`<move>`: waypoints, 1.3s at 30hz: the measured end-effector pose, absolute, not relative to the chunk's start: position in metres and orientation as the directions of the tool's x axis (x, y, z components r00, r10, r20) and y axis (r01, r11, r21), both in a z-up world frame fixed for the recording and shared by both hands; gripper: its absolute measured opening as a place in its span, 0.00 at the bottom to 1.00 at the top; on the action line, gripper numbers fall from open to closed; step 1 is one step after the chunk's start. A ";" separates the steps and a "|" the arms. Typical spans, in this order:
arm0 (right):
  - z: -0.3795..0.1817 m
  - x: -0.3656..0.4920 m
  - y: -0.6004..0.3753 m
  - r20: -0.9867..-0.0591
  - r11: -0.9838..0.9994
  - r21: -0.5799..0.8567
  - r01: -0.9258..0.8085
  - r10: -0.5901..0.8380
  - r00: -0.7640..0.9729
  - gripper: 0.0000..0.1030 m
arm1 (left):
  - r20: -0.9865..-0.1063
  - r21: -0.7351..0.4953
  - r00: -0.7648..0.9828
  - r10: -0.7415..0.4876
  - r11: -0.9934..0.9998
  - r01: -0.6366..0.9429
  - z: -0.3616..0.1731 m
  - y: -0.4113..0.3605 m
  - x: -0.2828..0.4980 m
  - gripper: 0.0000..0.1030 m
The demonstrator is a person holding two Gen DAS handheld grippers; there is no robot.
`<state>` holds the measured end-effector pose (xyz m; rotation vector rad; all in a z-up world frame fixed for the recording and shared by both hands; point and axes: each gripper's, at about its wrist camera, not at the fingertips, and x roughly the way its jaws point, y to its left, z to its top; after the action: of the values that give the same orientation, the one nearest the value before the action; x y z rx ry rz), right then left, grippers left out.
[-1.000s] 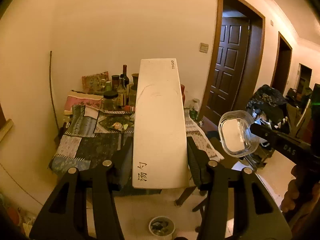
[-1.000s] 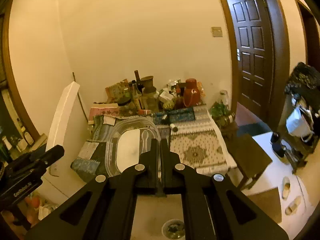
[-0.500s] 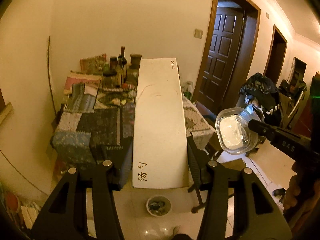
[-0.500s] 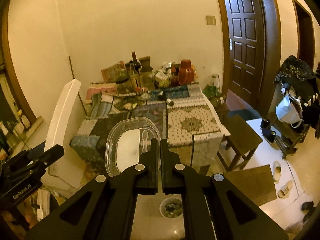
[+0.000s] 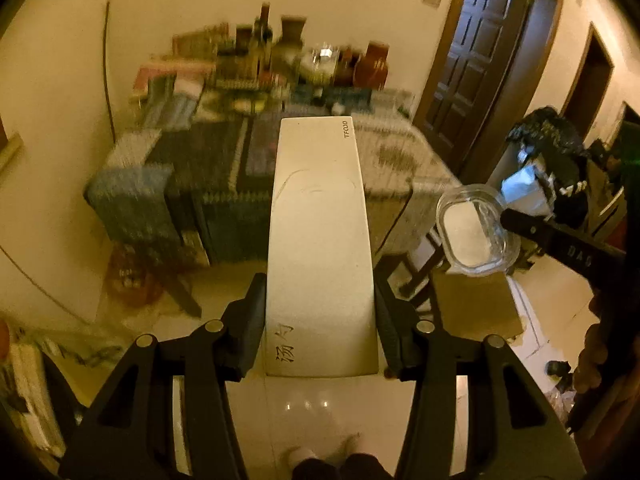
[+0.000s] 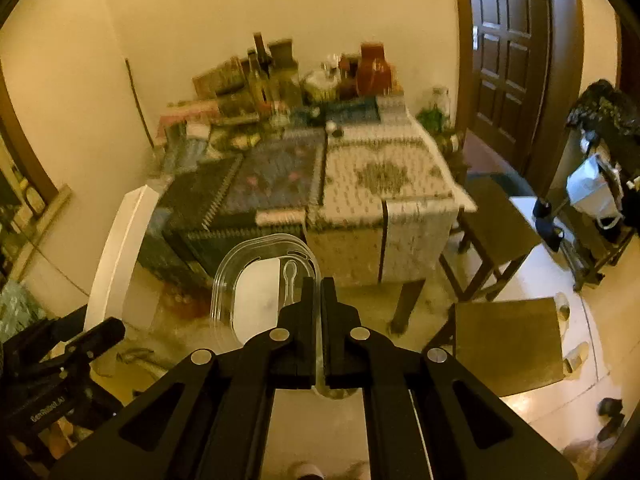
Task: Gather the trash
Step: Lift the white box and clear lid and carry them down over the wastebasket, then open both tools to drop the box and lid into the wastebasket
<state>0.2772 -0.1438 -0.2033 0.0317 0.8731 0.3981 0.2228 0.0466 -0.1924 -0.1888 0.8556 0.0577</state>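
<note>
I carry both pieces of trash toward a bin I can't see. My left hand-held gripper (image 5: 320,332) pinches the white spoon packet (image 5: 318,240) by its sides; my right hand-held gripper (image 6: 318,312), pressed together, grips the clear lid (image 6: 264,284) by its rim. The cluttered surface (image 6: 384,176) lies beyond. Next: find the bin, release.
</note>
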 end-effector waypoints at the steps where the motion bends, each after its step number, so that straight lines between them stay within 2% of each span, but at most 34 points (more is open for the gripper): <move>1: -0.216 0.281 -0.145 -0.751 0.927 0.184 -0.327 0.347 0.562 0.02 | -0.767 -0.144 0.641 -0.024 0.980 -0.136 -0.205 0.044 0.226 0.48; 15: -0.402 0.313 -0.147 -0.877 0.930 0.167 -0.327 0.292 0.382 0.02 | -0.894 -0.173 0.444 -0.059 0.960 -0.222 -0.404 0.030 0.257 0.48; 26: -0.523 0.327 -0.111 -0.906 0.892 0.212 -0.398 0.333 0.263 0.03 | -0.939 -0.193 0.332 -0.085 0.932 -0.308 -0.544 0.050 0.264 0.48; 27: -0.532 0.329 -0.107 -0.911 0.888 0.220 -0.403 0.335 0.241 0.08 | -0.941 -0.192 0.327 -0.086 0.932 -0.307 -0.550 0.050 0.266 0.48; 30: -0.557 0.334 -0.102 -0.931 0.902 0.192 -0.387 0.292 0.217 0.44 | -0.945 -0.192 0.313 -0.096 0.937 -0.292 -0.571 0.048 0.273 0.48; 39: -0.564 0.338 -0.125 -0.946 0.924 0.157 -0.349 0.242 0.217 0.46 | -0.959 -0.218 0.227 -0.171 0.955 -0.200 -0.614 0.022 0.310 0.49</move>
<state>0.3384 -0.1251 -0.5639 -0.0964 1.2887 0.4101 0.3101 0.0222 -0.6137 -0.3238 1.3489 0.0199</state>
